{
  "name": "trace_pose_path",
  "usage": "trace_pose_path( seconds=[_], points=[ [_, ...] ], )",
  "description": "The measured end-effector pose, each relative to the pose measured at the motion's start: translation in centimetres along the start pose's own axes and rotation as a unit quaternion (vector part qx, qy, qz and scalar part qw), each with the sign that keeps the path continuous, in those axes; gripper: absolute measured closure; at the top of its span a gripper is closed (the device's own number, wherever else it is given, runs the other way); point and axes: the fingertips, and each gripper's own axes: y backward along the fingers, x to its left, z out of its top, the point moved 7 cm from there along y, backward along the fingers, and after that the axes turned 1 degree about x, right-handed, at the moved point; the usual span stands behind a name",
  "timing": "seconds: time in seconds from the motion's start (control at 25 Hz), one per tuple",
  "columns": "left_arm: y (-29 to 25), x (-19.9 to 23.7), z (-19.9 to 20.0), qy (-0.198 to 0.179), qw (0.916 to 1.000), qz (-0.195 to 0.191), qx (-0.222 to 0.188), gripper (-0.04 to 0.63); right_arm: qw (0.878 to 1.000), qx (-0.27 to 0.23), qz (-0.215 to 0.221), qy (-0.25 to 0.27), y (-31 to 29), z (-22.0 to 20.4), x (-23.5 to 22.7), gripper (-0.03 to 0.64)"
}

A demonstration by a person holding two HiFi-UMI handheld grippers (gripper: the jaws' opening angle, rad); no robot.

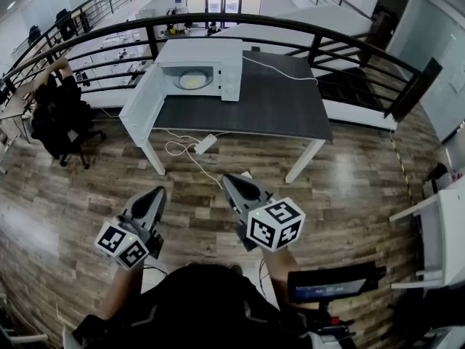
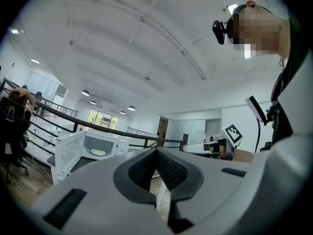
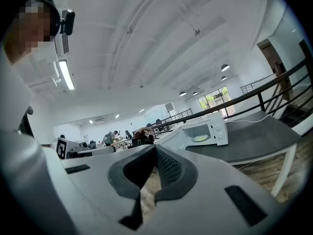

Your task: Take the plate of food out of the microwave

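A white microwave (image 1: 200, 67) stands at the back left of a dark grey table (image 1: 269, 107), with its door (image 1: 140, 107) swung open to the left. Inside it lies a plate of pale yellow food (image 1: 192, 80). The microwave (image 2: 93, 148) and plate (image 2: 98, 152) show far off in the left gripper view. In the right gripper view the microwave (image 3: 203, 130) and its plate (image 3: 199, 138) are also distant. My left gripper (image 1: 157, 195) and right gripper (image 1: 231, 182) hang over the wooden floor, well short of the table. Both are shut and hold nothing.
A white power strip (image 1: 205, 144) and its cable lie on the floor under the table's front edge. A black railing (image 1: 305, 31) curves behind the table. A person sits in a chair (image 1: 54, 111) at the left. A white desk (image 1: 439, 231) stands at the right.
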Motion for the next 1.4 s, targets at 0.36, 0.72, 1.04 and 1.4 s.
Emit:
trace_pose_path(
  seconds=[0.36, 0.72, 1.04, 1.4],
  points=[
    [0.2, 1.3, 0.0, 0.005, 1.0, -0.002, 0.0, 0.591, 1.0, -0.003, -0.008, -0.003, -1.0, -0.1, 0.5, 0.617],
    [0.9, 3.5, 0.5, 0.01, 0.9999, -0.006, -0.008, 0.591, 0.999, -0.011, -0.025, -0.017, -2.8, -0.1, 0.6, 0.617],
    [1.7, 5.7, 1.0, 0.011, 0.9998, -0.015, -0.008, 0.591, 0.999, -0.012, -0.037, -0.016, -4.6, -0.2, 2.0, 0.617],
    [3.2, 8.3, 1.2, 0.013, 0.9993, -0.035, -0.002, 0.591, 0.998, -0.018, -0.056, -0.018, -6.3, -0.9, 3.9, 0.617]
  ],
)
